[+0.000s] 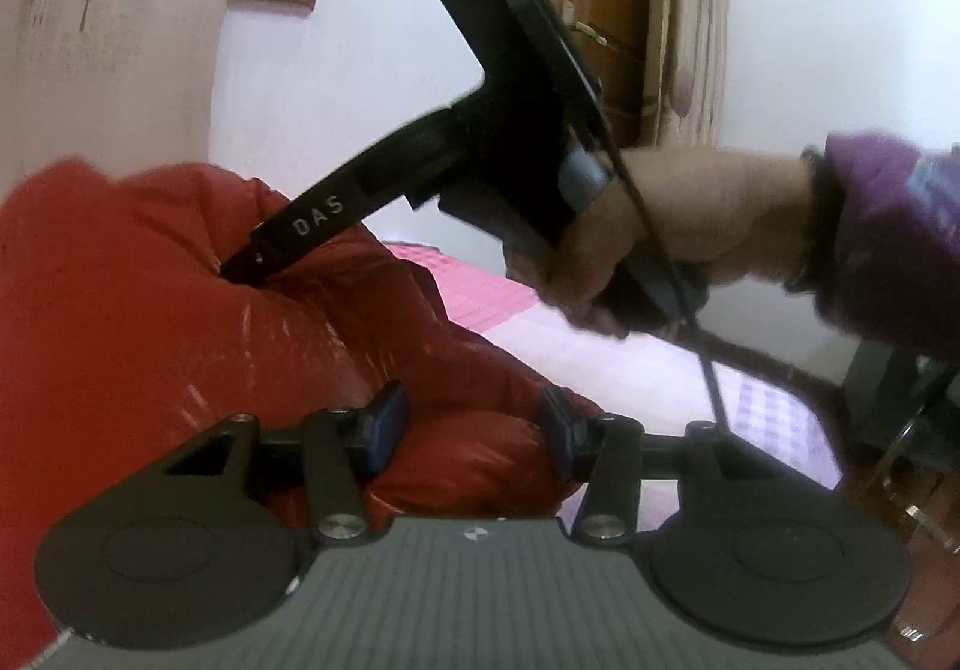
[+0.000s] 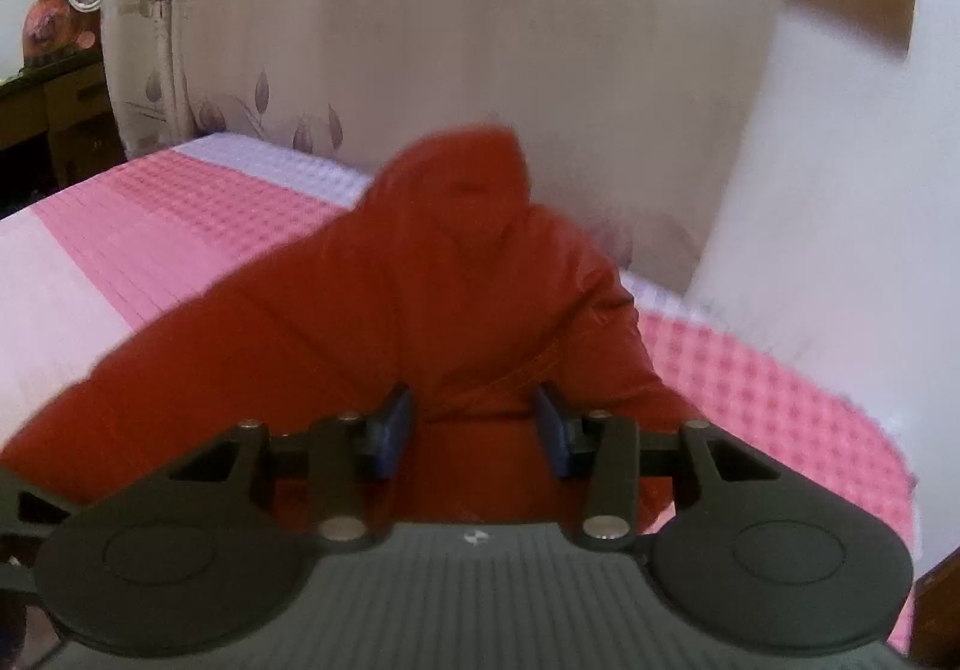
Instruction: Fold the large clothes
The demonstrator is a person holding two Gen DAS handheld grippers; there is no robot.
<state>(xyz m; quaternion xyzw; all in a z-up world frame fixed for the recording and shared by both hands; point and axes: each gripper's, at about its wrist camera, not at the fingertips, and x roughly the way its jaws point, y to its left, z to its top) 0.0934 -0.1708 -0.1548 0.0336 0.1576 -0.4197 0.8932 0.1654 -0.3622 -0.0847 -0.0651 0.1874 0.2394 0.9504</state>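
A shiny red puffer jacket (image 1: 150, 310) lies bunched on the bed and fills the left of the left wrist view. My left gripper (image 1: 474, 430) has its jaws apart around a fold of the jacket. In that view my right gripper (image 1: 240, 268), held by a hand in a purple sleeve, pokes its fingertips into the jacket higher up; its jaws are hidden there. In the right wrist view the jacket (image 2: 420, 298) rises in a peak in front, and my right gripper (image 2: 474, 430) has its jaws apart with red fabric and a seam between them.
The bed has a pink and white checked cover (image 2: 180, 226). A padded headboard with a tulip print (image 2: 450, 39) stands behind it. A wooden door (image 1: 606, 9) and a dark stand (image 1: 888, 400) are at the right. A lamp (image 2: 60, 21) sits on a wooden bedside table.
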